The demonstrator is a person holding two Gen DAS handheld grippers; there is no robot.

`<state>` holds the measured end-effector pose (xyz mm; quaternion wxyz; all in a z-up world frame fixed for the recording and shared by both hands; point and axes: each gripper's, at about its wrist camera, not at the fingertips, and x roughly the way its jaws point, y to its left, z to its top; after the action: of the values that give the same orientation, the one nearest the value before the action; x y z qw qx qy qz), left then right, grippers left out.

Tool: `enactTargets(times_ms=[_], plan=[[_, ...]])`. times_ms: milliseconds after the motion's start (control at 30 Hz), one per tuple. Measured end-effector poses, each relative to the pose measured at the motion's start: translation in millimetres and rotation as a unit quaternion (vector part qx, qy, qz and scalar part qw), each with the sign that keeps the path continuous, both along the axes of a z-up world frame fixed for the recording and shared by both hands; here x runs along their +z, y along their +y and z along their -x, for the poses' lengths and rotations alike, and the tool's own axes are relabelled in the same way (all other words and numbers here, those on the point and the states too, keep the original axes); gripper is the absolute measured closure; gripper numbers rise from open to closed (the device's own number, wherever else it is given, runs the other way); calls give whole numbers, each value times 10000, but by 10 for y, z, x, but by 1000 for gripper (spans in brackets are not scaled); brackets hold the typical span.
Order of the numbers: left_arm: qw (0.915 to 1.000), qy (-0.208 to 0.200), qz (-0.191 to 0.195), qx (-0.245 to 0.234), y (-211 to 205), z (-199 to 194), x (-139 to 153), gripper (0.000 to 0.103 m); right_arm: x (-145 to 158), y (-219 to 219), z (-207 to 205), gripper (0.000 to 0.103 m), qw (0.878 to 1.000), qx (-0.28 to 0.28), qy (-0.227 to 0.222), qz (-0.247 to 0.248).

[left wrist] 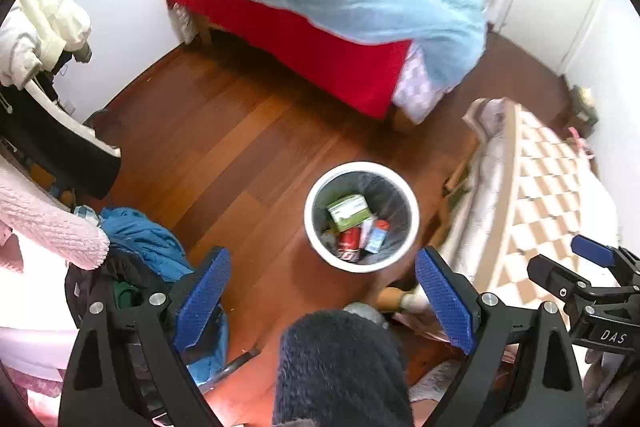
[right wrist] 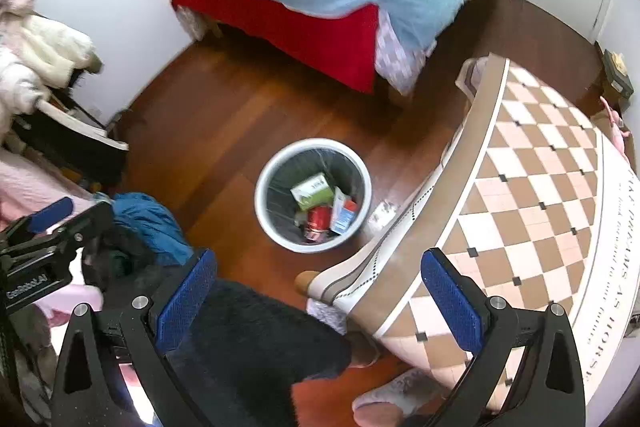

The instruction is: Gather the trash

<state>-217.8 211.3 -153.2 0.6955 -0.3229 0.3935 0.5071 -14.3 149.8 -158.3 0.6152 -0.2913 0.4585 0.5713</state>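
Trash, comprising a green box, a red can and a small carton, lies inside the white bin on the wooden floor, ahead of both grippers. Left gripper and right gripper: jaws spread wide, empty. A small clear wrapper lies just beside the bin.

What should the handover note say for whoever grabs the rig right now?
Left tool: open, empty, above the floor near the bin.
Right tool: open, empty, over the edge of the checkered bed.
Bin: upright on the wood floor, lined, holding a green box, a red can and a blue-and-white carton.
Done: those three are in.
Left: a small clear wrapper seems to lie on the floor between bin and bed; probably grab it next. Other trash is not visible.
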Motion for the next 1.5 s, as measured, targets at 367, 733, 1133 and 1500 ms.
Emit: enactTargets(times_ms=[367,733,1133,1500], plan=[[9961,-695,-366,-395,-562,59,859,9,906,-587,10,0,9977,232,312,-553],[9875,-1291,-664,-617,-917,183,1435,9,1582,-947,43,0,9919,466,597,-1019],[9841,-1444,-800,-663,-1100,273,1644,9,1858,-1076,99,0,9888,593,700,-1179],[9841,-1422,-893,-583,-1141,310,1656,0,1904,-1064,152,0,9885,592,730,-1187]])
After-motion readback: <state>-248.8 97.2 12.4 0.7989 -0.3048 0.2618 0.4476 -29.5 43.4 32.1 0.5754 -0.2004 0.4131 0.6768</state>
